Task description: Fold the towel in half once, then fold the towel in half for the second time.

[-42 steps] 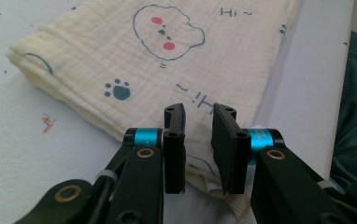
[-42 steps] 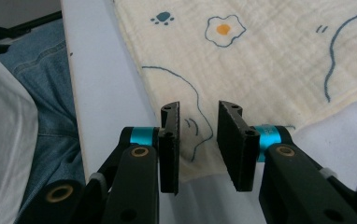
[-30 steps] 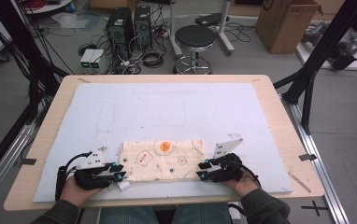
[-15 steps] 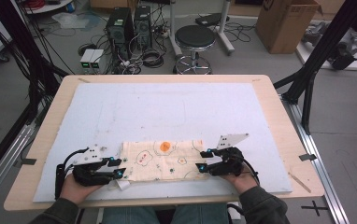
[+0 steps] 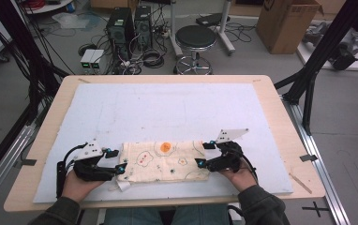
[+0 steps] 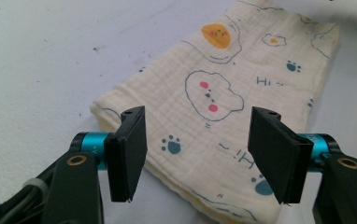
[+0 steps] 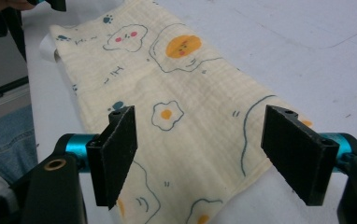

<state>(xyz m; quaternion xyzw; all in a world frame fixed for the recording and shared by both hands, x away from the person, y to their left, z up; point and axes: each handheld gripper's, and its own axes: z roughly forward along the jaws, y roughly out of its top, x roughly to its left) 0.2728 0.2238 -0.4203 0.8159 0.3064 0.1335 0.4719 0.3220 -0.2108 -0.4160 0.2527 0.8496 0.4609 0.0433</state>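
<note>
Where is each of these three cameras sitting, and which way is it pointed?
High view: fixed above the person's side of the table, looking forward and down; both forearms, left gripper and right gripper show.
Left gripper view: rides on the left gripper, looking along its open black jaws at the folded cloth.
Right gripper view: rides on the right gripper, jaws open over the cloth's other end; a jeans-clad leg shows.
All share the cloth with its orange blob print.

One camera looks down from above the table [image 5: 280,122]; two ride close on each tool, sharing the printed cloth [image 5: 165,161].
</note>
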